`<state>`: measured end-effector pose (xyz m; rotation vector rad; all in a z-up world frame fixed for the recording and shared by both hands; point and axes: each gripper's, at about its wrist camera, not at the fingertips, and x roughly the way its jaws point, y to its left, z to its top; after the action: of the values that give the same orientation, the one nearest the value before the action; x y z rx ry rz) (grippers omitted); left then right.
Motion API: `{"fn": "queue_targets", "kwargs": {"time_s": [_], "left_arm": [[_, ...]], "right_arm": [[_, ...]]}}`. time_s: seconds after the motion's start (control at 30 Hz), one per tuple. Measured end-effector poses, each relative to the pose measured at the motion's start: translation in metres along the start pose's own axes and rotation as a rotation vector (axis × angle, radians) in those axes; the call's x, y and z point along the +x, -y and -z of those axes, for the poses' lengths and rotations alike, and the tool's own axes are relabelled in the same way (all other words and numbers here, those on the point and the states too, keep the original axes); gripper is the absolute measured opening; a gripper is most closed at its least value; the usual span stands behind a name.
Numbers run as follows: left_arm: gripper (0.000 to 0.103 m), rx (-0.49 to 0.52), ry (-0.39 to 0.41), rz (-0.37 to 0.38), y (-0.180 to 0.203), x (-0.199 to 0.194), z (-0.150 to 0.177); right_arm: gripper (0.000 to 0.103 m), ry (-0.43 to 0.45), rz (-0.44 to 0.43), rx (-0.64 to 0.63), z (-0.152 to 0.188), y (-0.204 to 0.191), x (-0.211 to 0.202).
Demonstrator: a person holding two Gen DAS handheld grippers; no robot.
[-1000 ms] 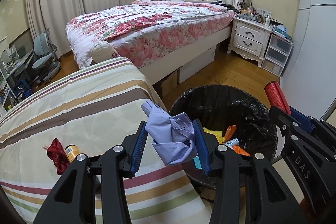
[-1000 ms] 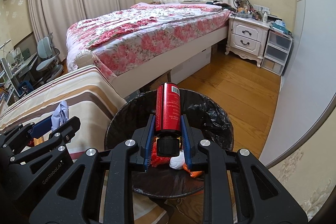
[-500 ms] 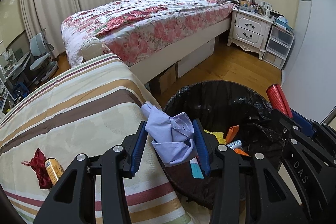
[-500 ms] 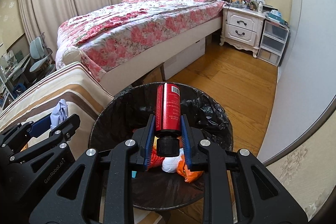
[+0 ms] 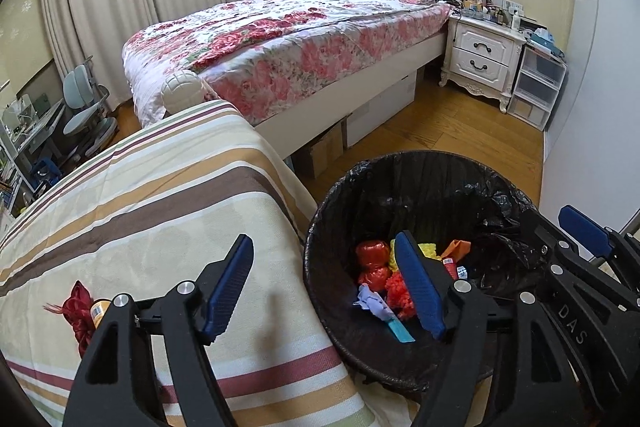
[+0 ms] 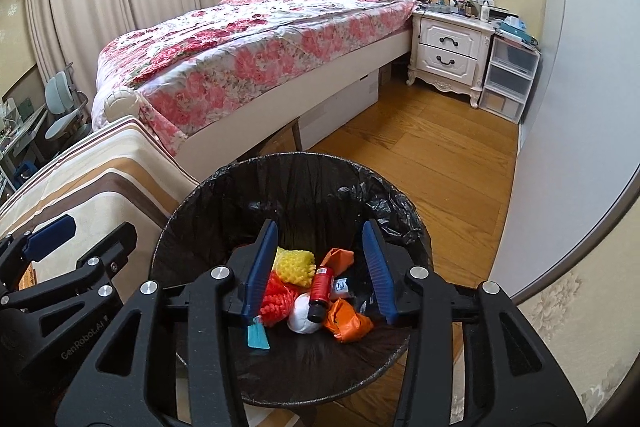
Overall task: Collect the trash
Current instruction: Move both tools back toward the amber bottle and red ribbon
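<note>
The trash bin stands on the floor at lower centre of the right wrist view, just right of the cloth-covered tabletop. In the bin lie a bottle, a crumpled cloth and other scraps. The bed is behind, the nightstand at its right.

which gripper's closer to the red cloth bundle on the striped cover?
Left. The left gripper hangs at the cover's edge, the red cloth bundle just to its left. The right gripper is over the trash bin, jaws opening, farther off.
</note>
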<state>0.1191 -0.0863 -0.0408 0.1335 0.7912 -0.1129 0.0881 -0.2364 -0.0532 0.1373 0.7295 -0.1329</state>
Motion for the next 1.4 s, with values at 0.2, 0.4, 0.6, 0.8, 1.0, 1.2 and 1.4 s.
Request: {"fn": "queue_targets", "kwargs": {"time_s": [0.2, 0.4, 0.6, 0.8, 1.0, 1.2, 1.4], "left_arm": [[0.072, -0.019, 0.002, -0.007, -0.01, -0.011, 0.003], [0.072, -0.053, 0.007, -0.021, -0.031, -0.028, 0.013], [0.072, -0.09, -0.003, -0.048, -0.056, -0.045, 0.031], [0.072, -0.139, -0.011, -0.088, -0.086, -0.062, 0.051], [0.072, -0.19, -0.027, -0.129, -0.12, -0.072, 0.072], [0.072, -0.234, -0.045, -0.169, -0.15, -0.079, 0.088], [0.072, -0.278, -0.056, -0.205, -0.177, -0.082, 0.1]], "right_arm": [[0.051, 0.008, 0.0, 0.001, 0.0, -0.003, -0.009], [0.056, 0.012, -0.018, -0.01, 0.005, -0.015, -0.021], [0.057, -0.011, -0.06, -0.033, 0.019, -0.034, -0.031], [0.057, -0.038, -0.113, -0.059, 0.033, -0.058, -0.039], [0.057, -0.059, -0.169, -0.106, 0.045, -0.089, -0.048], [0.057, -0.069, -0.232, -0.175, 0.055, -0.125, -0.058], [0.057, -0.074, -0.292, -0.251, 0.057, -0.163, -0.064]]}}
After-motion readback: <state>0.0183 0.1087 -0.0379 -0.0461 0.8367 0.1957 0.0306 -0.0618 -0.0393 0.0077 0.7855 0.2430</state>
